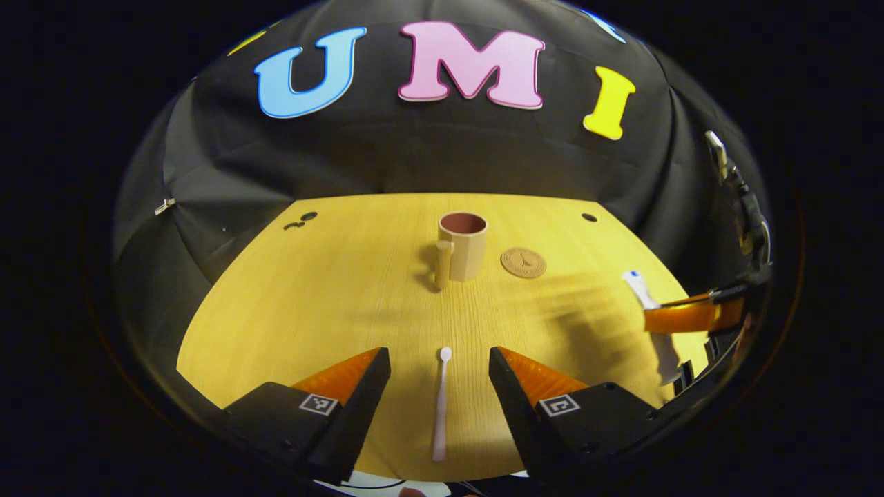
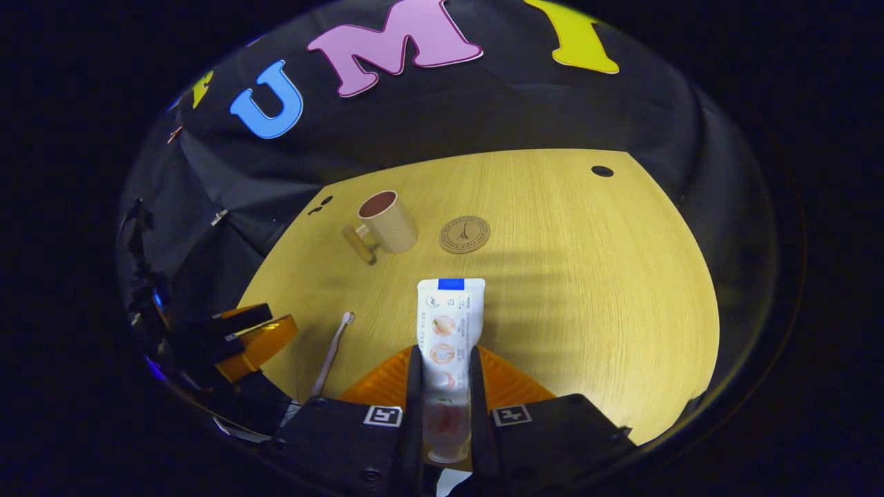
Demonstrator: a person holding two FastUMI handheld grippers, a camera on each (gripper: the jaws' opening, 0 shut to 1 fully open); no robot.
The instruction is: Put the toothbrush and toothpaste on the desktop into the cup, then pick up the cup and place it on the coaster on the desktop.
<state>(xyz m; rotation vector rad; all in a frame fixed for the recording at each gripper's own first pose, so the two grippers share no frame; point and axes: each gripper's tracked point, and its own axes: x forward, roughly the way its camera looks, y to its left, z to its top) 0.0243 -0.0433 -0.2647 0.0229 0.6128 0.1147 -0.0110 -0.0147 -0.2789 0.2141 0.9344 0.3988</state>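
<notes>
A pale toothbrush (image 1: pixel 440 404) lies lengthwise on the wooden desktop (image 1: pixel 331 304), between the two fingers of my left gripper (image 1: pixel 440 369), which stands open above it. My right gripper (image 2: pixel 443 376) is shut on a white toothpaste tube (image 2: pixel 447 321), held above the table with its blue-edged end pointing forward. The same tube (image 1: pixel 642 290) and right gripper (image 1: pixel 694 314) appear at the right of the left gripper view. A beige cup (image 1: pixel 464 245) with a wooden handle stands upright mid-table, and a round brown coaster (image 1: pixel 523 263) lies just to its right. The toothbrush (image 2: pixel 333 348) and left gripper (image 2: pixel 248 338) appear at lower left.
The black cloth wall (image 1: pixel 442 152) rises right behind the table's far edge. Small dark holes (image 1: pixel 589 217) mark the desktop's back corners. The cup (image 2: pixel 387 222) and coaster (image 2: pixel 465 235) sit well ahead of the held tube.
</notes>
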